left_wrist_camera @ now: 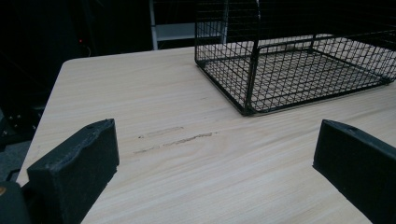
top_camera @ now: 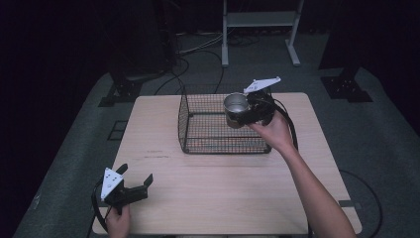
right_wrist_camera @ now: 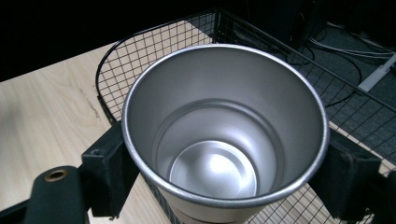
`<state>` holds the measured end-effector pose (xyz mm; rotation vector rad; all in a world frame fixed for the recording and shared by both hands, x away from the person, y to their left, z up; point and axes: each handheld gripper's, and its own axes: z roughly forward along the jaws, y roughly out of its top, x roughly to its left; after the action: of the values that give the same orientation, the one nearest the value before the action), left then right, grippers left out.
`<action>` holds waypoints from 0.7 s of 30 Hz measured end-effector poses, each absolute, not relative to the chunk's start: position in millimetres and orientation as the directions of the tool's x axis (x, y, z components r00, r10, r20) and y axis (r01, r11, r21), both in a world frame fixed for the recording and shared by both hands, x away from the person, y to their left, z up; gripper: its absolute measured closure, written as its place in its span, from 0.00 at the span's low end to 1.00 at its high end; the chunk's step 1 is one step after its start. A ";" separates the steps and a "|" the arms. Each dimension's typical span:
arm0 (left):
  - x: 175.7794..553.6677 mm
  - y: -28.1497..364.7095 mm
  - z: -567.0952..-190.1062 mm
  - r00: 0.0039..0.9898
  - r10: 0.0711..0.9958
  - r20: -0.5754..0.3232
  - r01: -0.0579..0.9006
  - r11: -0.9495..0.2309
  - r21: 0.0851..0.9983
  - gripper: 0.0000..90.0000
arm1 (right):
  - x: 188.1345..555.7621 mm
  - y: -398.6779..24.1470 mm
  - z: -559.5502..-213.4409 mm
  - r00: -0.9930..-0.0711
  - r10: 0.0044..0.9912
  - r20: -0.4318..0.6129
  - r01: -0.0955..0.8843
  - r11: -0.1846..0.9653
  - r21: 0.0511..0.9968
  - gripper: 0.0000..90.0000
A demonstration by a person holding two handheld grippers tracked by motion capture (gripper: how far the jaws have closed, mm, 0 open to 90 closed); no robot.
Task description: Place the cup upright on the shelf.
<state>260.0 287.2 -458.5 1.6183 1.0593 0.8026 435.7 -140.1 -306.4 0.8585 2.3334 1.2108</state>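
A shiny metal cup (top_camera: pixel 236 108) (right_wrist_camera: pixel 224 140) hangs upright and empty over the far right part of a black wire basket (top_camera: pixel 198 130) (right_wrist_camera: pixel 140 46). My right gripper (top_camera: pixel 240 115) (right_wrist_camera: pixel 224 182) is shut on the cup, one jaw pressing on each side of its wall. A hand holds that gripper from the basket's right side. My left gripper (top_camera: pixel 134 174) (left_wrist_camera: pixel 215 172) rests low near the table's front left corner, jaws wide open with bare wood between them. The basket (left_wrist_camera: pixel 299 79) stands ahead of it to the right.
The light wooden table (top_camera: pixel 163 198) carries the basket at its far middle. A faint scratch (left_wrist_camera: pixel 177 140) marks the wood in front of the left gripper. Cables and a white metal stand (top_camera: pixel 257 20) lie on the dark floor beyond the table.
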 end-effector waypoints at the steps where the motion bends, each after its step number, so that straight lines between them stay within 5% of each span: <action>1: 259.9 287.1 -458.5 0.395 0.919 0.009 0.254 -0.118 0.960 0.00 | 437.1 -138.4 -306.3 -0.739 0.671 -0.048 0.346 0.441 0.828 0.20; 21: 260.3 287.9 -458.7 0.396 0.918 0.009 0.255 -0.120 0.959 0.00 | 474.0 -116.0 -314.9 -0.731 0.683 -0.009 0.398 0.437 0.807 0.20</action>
<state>260.3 287.9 -458.7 1.6221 1.0594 0.8046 474.0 -116.0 -314.9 0.9244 2.3598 1.1912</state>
